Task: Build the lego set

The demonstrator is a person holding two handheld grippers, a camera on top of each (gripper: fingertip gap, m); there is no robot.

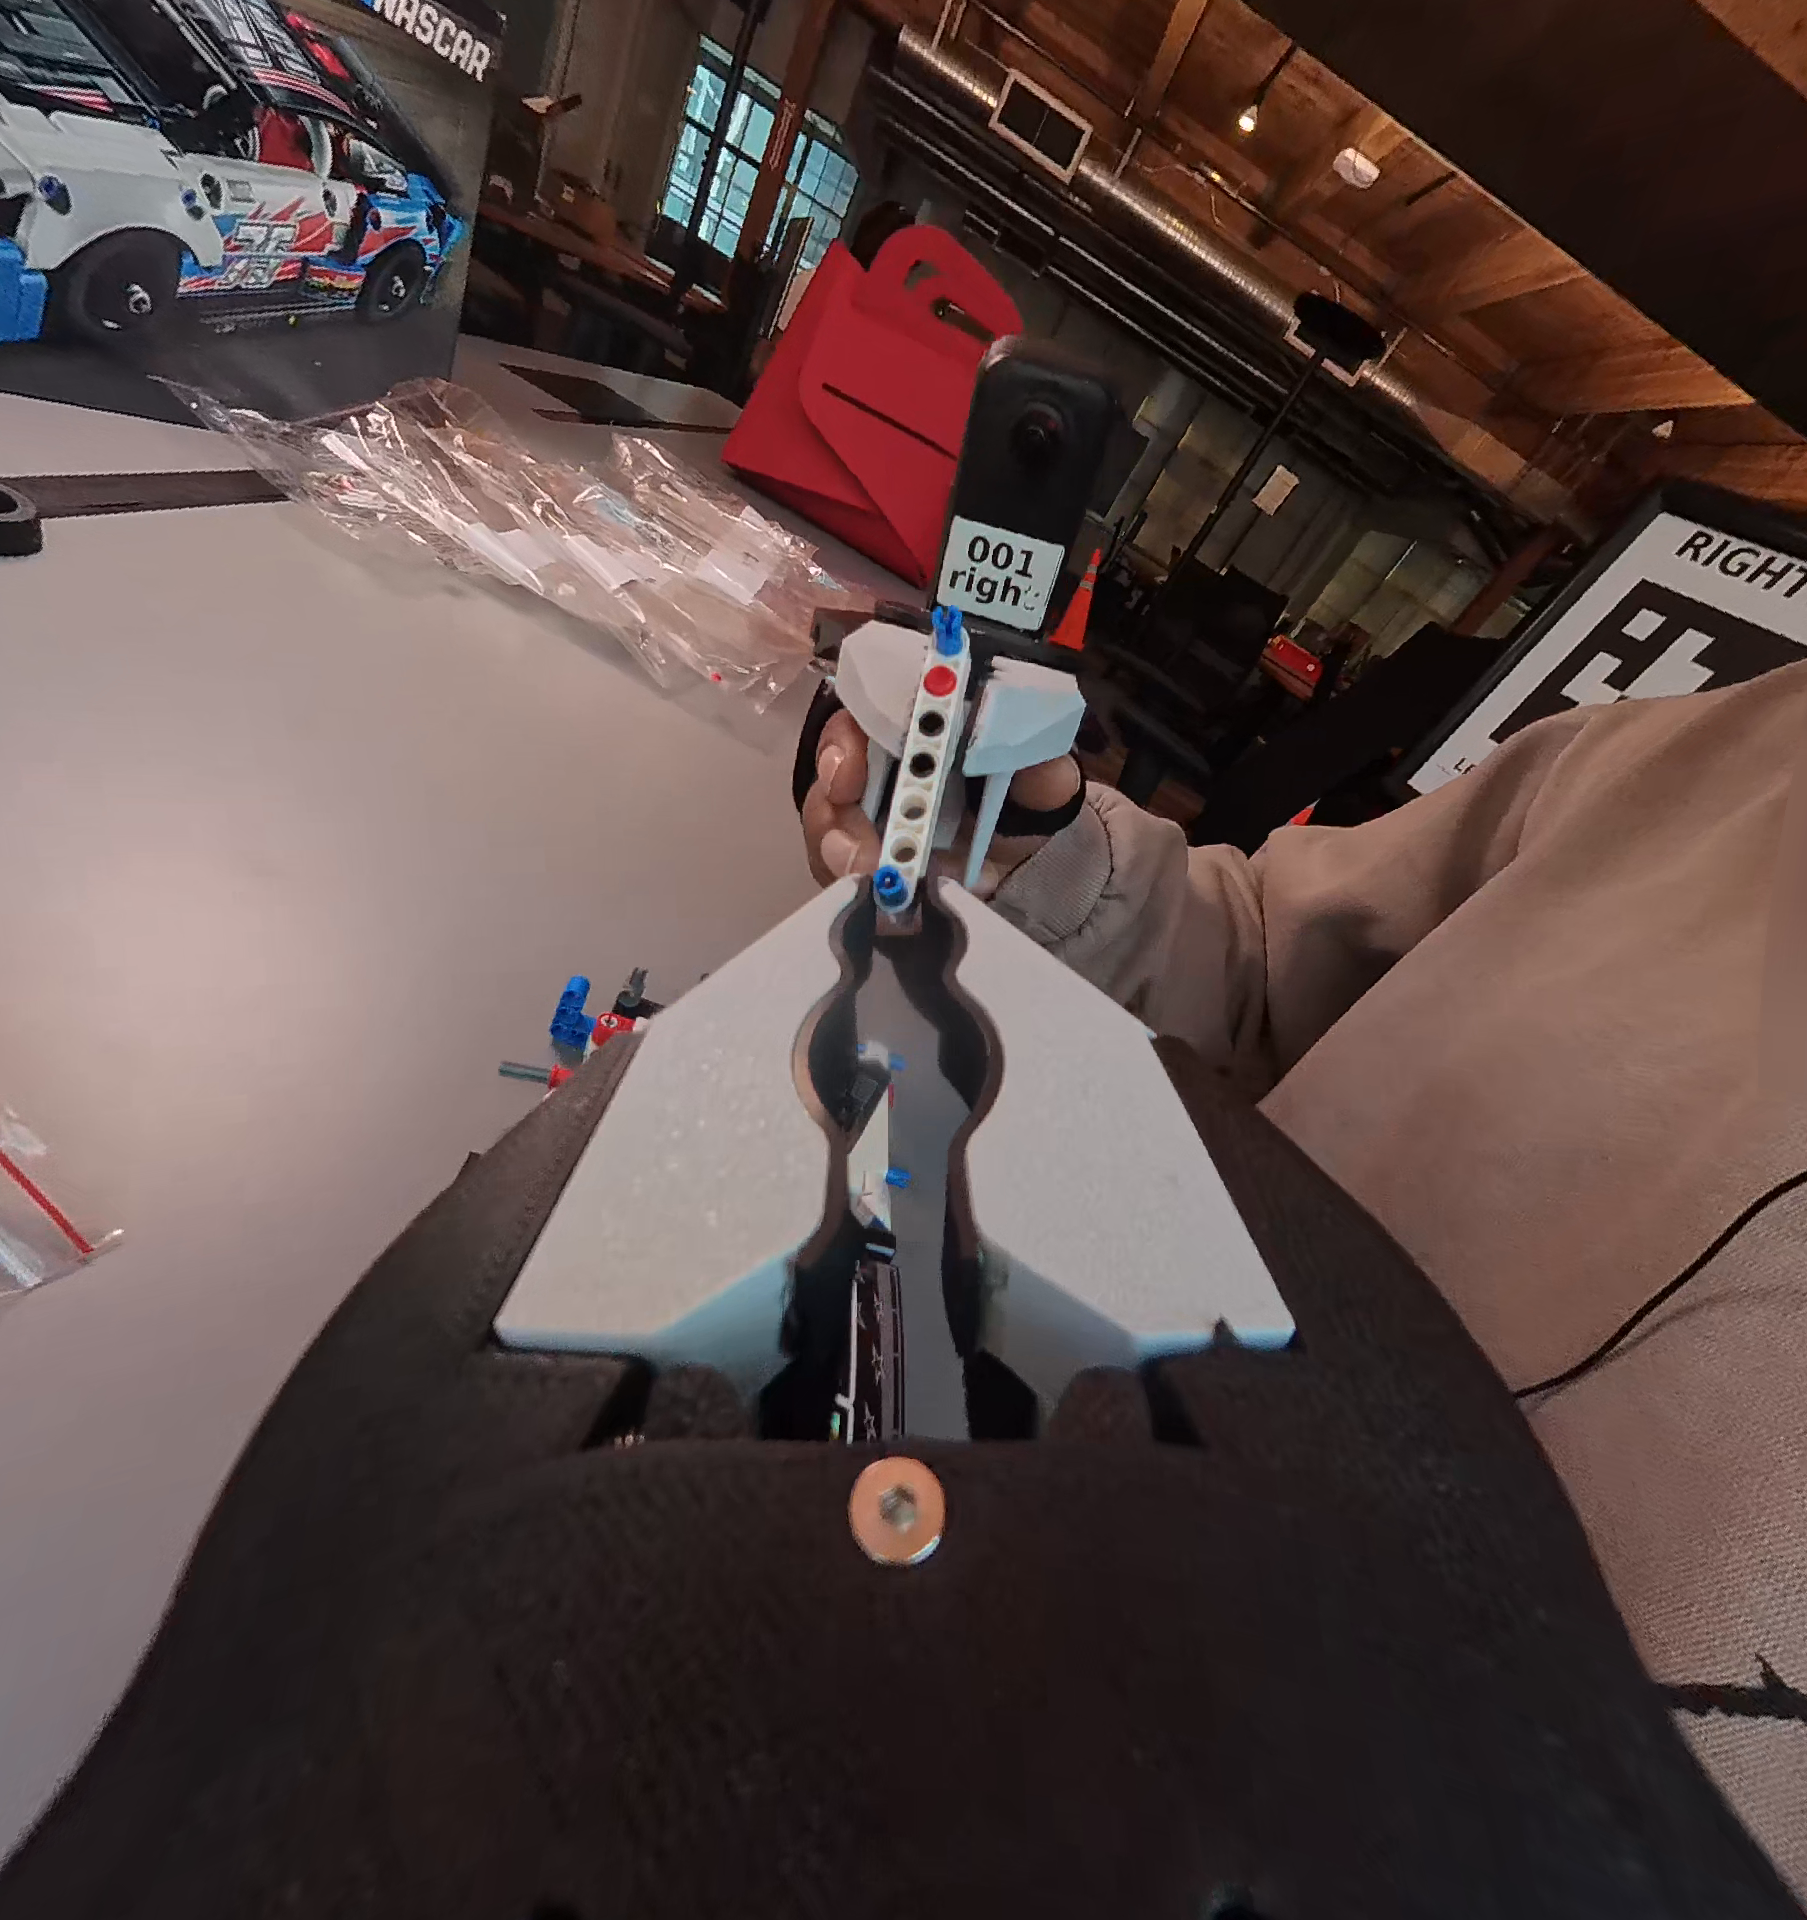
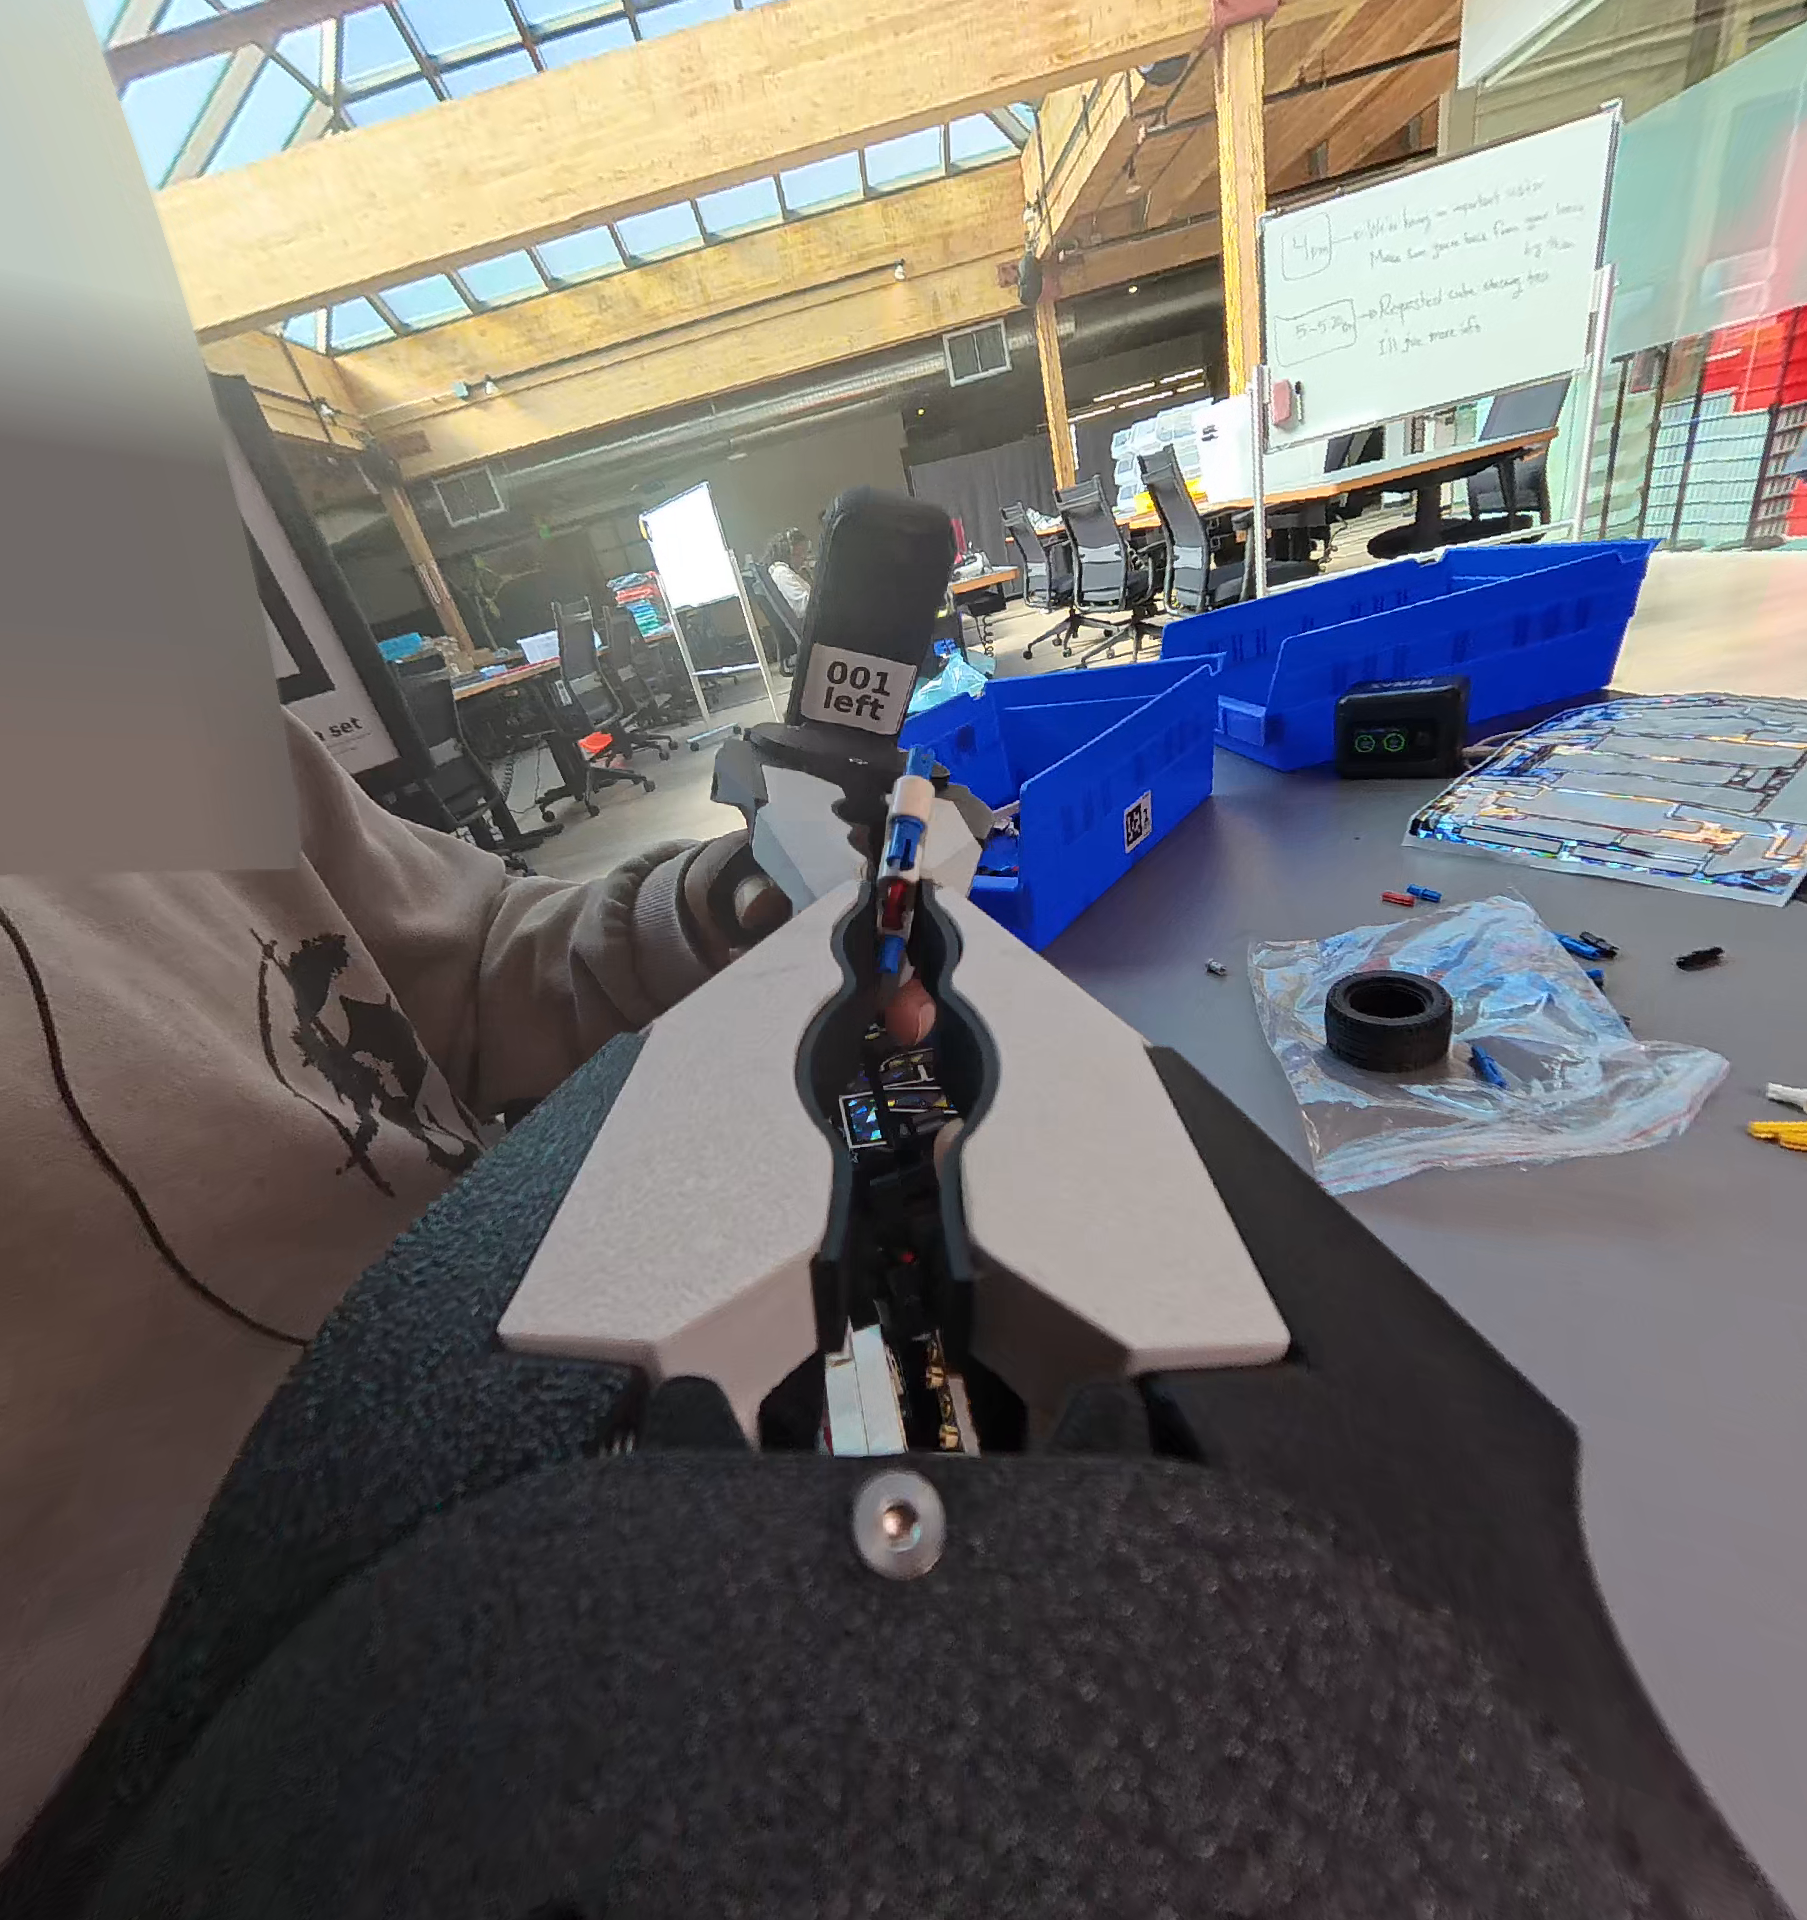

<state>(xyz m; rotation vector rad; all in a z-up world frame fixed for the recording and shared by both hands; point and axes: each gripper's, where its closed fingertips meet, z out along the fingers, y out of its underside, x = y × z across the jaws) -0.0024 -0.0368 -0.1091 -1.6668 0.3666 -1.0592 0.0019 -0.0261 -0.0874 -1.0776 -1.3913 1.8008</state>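
A white Lego beam with holes carries a blue pin at each end and a red pin near its top. It is held in the air between both grippers, which face each other. My left gripper is shut on the beam's lower end by the blue pin. My right gripper closes around the beam from the far side. In the right wrist view the beam shows edge-on, with the right gripper shut on its near end and the left gripper behind it. More of the build shows between the fingers of each gripper.
On the grey table lie a black tyre on a clear bag, a sticker sheet, yellow pieces, blue bins and a black device. The left wrist view shows the set's box, clear bags, loose pins, a red bag. My left and right fingertips are right by each other.
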